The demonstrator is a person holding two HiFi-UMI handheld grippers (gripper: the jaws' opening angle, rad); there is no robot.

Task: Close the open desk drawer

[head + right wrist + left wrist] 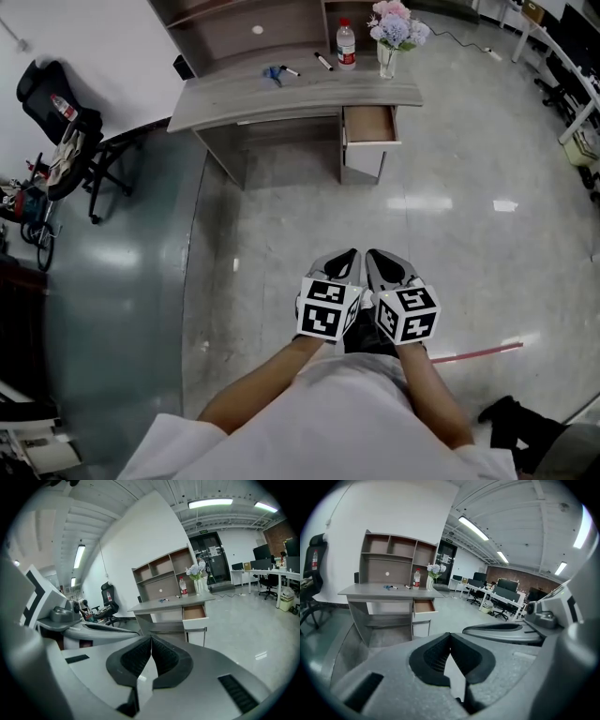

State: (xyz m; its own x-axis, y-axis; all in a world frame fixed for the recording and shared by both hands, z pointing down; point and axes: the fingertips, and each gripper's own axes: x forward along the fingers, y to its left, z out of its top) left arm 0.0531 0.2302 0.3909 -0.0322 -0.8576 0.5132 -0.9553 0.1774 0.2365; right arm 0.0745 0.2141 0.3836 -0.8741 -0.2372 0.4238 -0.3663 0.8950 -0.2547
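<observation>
A grey desk point(291, 94) stands across the room, with its top right drawer point(369, 125) pulled out and showing a brown inside. The same drawer point(424, 606) appears far ahead in the left gripper view and as the open drawer point(194, 612) in the right gripper view. My left gripper point(349, 257) and right gripper point(375, 257) are side by side over the floor, well short of the desk. Both are shut with nothing between the jaws.
On the desk stand a water bottle point(346, 44), a vase of flowers point(390, 37), pens and a blue item. A black office chair point(66, 131) sits left of the desk. A pink rod point(478, 352) lies on the floor near my right. More desks line the right side.
</observation>
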